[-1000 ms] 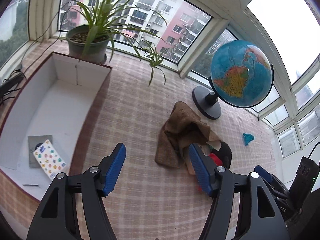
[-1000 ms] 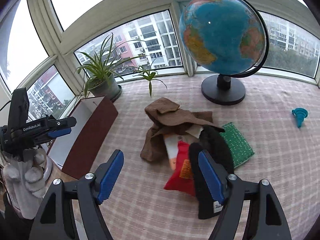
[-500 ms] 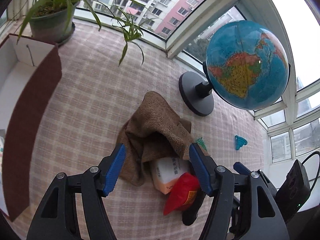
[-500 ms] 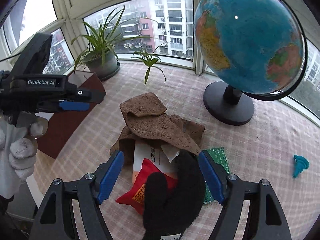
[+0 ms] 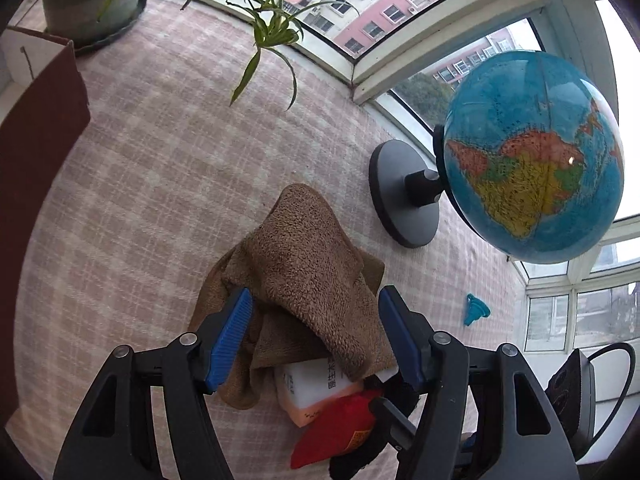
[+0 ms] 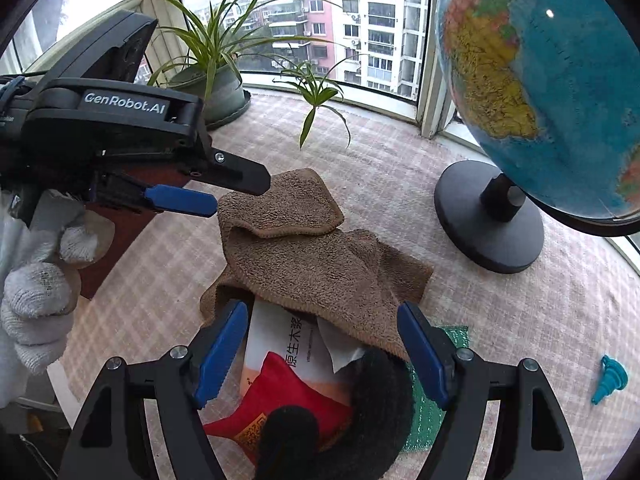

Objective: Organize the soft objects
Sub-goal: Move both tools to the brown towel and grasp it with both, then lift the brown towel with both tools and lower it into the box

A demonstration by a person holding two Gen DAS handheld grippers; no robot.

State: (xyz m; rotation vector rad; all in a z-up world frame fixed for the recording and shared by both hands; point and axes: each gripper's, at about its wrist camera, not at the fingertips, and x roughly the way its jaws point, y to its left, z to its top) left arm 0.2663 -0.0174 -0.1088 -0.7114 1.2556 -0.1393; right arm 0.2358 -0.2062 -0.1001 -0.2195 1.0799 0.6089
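Between the left gripper's (image 5: pixel 314 334) parted jaws lies the brown towel (image 5: pixel 308 264).

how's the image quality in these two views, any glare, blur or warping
Left wrist view: strong fisheye bending of the window frames, dark vignette corners, blown-out sky at the right edge, a small glare spot on the globe; the brown towel is sharp. Right wrist view: same warping, overexposed sky top left, soft daylight with no hard shadows, globe highlight too.

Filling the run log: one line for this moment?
left gripper: open | right gripper: open | both above crumpled brown terry towel | nothing held
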